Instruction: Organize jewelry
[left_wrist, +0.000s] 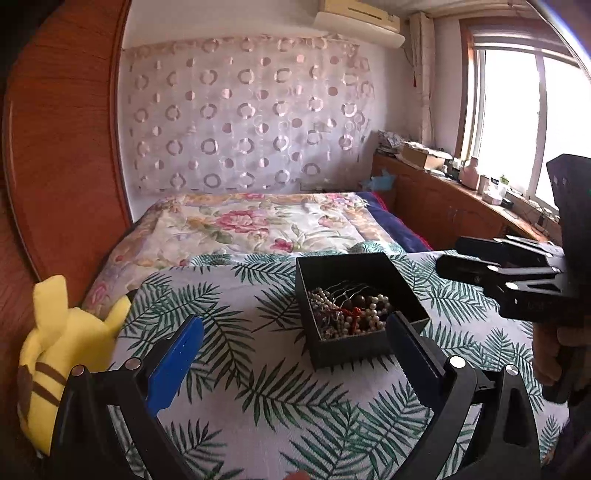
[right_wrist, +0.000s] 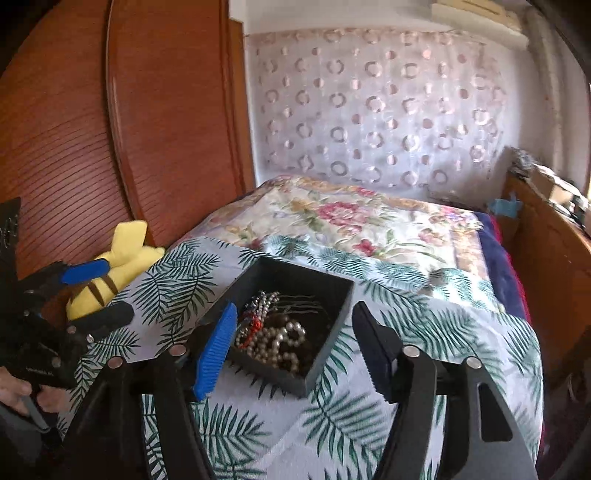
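**A:** What do you have from the left wrist?

**B:** My left gripper (left_wrist: 295, 347) hangs with its jaws spread wide and nothing between them. The black box (left_wrist: 360, 306) sits on the palm-leaf cloth (left_wrist: 258, 387), just ahead of the gripper's right-hand finger. The jewelry (left_wrist: 351, 314) lies heaped in the near part of the box: pearl strands, dark beads, something red, a few thin wires. The right gripper (left_wrist: 448, 258) shows to the right of the box, well above the cloth; from here I cannot tell how its jaws stand.

**A:** And the right wrist?

**B:** My right gripper (right_wrist: 295, 350) has its jaws apart, empty, straddling the near corner of the box (right_wrist: 288, 325). The pearls (right_wrist: 275, 341) lie just past the blue pad.

**A:** How would you go in?

**B:** I judge it best to come down over one loose loop of pearls, keep both fingers inside the walls, and lift slowly, since the strands look tangled and may drag the rest up. The left gripper could steady the box wall.

**A:** Anything in the way?

**B:** A yellow plush toy (right_wrist: 114, 269) lies left of the box at the cloth's edge, beside the wooden wardrobe (right_wrist: 110, 129). The flowered quilt (right_wrist: 351, 225) lies behind the box. Neither crowds it.
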